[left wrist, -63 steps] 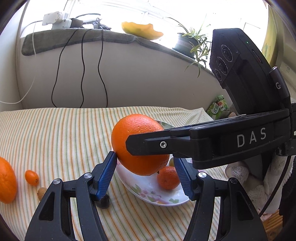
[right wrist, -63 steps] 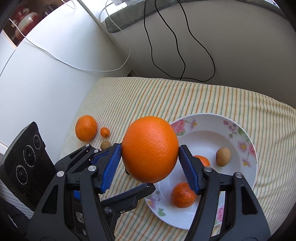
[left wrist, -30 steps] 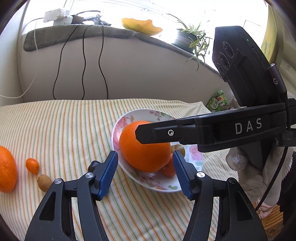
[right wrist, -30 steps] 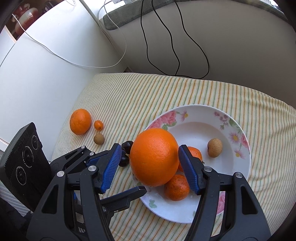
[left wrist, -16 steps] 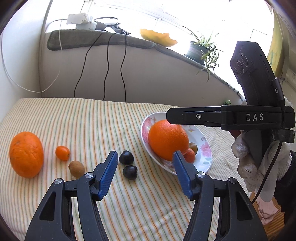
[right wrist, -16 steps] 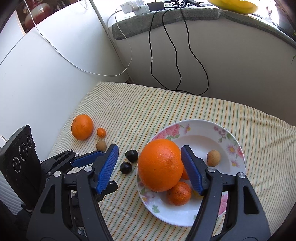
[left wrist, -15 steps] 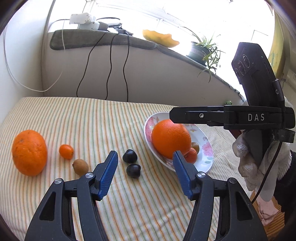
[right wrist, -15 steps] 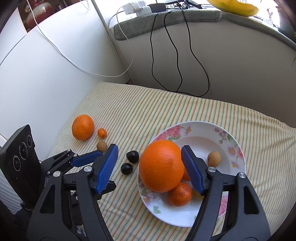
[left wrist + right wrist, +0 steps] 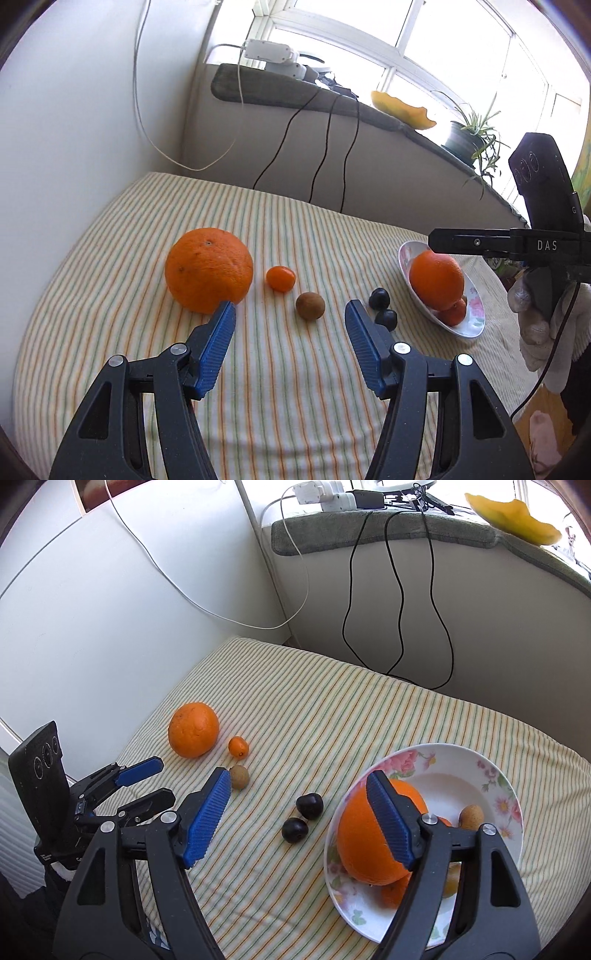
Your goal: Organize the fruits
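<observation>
A large orange (image 9: 373, 843) lies in the flowered plate (image 9: 513, 797) with a small mandarin and a brown fruit (image 9: 471, 816). My right gripper (image 9: 297, 779) hovers just left of it, jaws opening, nothing between the pads. On the striped cloth lie a second large orange (image 9: 208, 269), a kumquat (image 9: 281, 278), a small brown fruit (image 9: 310, 305) and two dark plums (image 9: 380, 298). My left gripper (image 9: 290, 314) is open above the cloth, with the brown fruit just beyond its tips. The plate (image 9: 476, 295) and the right gripper (image 9: 480, 243) sit at the right of the left wrist view.
A white wall (image 9: 110, 627) borders the cloth on the left. Black cables (image 9: 399, 609) hang from a padded sill holding a power strip (image 9: 325, 494) and a yellow dish (image 9: 513, 509). A potted plant (image 9: 469, 136) stands on the sill. A gloved hand (image 9: 535, 314) holds the right gripper.
The right gripper set the large orange in the plate, let go and drew off to its left. The left gripper swung left, from the plate to the loose fruits.
</observation>
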The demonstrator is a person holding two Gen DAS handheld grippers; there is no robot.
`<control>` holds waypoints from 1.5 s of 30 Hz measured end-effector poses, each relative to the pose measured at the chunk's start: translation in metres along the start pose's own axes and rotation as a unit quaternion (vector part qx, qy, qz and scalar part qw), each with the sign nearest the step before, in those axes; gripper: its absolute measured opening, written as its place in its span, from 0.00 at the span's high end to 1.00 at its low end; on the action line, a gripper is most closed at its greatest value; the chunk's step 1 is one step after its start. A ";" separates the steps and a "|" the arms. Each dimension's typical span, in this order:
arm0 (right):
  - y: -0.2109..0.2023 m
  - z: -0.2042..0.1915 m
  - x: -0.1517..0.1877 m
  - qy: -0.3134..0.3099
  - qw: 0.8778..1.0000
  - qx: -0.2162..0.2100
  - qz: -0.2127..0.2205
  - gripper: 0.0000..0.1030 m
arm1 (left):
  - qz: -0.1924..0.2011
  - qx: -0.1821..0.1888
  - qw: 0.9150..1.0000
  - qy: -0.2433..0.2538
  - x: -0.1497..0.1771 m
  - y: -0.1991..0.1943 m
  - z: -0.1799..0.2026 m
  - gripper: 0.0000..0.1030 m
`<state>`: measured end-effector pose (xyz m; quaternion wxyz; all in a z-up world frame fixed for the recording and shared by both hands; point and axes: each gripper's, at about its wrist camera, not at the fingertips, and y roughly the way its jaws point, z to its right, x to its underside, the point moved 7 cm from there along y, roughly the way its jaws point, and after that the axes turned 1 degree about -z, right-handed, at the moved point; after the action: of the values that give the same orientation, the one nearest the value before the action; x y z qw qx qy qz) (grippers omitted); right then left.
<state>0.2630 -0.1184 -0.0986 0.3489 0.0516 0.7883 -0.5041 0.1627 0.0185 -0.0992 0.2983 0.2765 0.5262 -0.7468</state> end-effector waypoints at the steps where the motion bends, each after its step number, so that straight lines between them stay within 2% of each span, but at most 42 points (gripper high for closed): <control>1: 0.003 -0.003 0.000 0.000 1.000 -0.005 -0.003 0.24 | 0.002 -0.004 1.000 -0.005 0.000 0.000 -0.005 0.40; 7: 0.022 -0.024 -0.006 -0.002 0.999 -0.034 -0.013 0.24 | 0.009 -0.024 0.999 -0.029 -0.002 0.003 -0.030 0.35; 9: 0.028 -0.032 -0.008 0.001 0.999 -0.047 -0.015 0.21 | 0.009 -0.030 0.999 -0.039 -0.003 0.005 -0.039 0.29; 11: 0.035 -0.040 -0.012 0.007 0.998 -0.059 -0.014 0.15 | 0.009 -0.029 0.998 -0.047 -0.004 0.008 -0.047 0.28; 15: 0.052 -0.054 -0.020 0.021 0.996 -0.084 -0.021 0.12 | 0.003 -0.025 0.998 -0.052 -0.006 0.016 -0.057 0.28; 25: 0.100 -0.092 -0.034 0.013 0.992 -0.111 -0.051 0.12 | -0.011 -0.002 0.998 -0.057 -0.010 0.032 -0.065 0.28; 34: 0.146 -0.109 -0.036 0.022 0.987 -0.127 -0.094 0.12 | -0.034 0.016 0.998 -0.059 -0.010 0.046 -0.067 0.28; 45: 0.175 -0.121 -0.028 0.019 0.983 -0.132 -0.126 0.21 | -0.041 0.018 0.997 -0.056 -0.008 0.049 -0.065 0.28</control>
<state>0.2990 0.0749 -0.1842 0.2716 -0.0853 0.8546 -0.4343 0.2107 0.0686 -0.1430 0.2913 0.2172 0.5060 -0.7823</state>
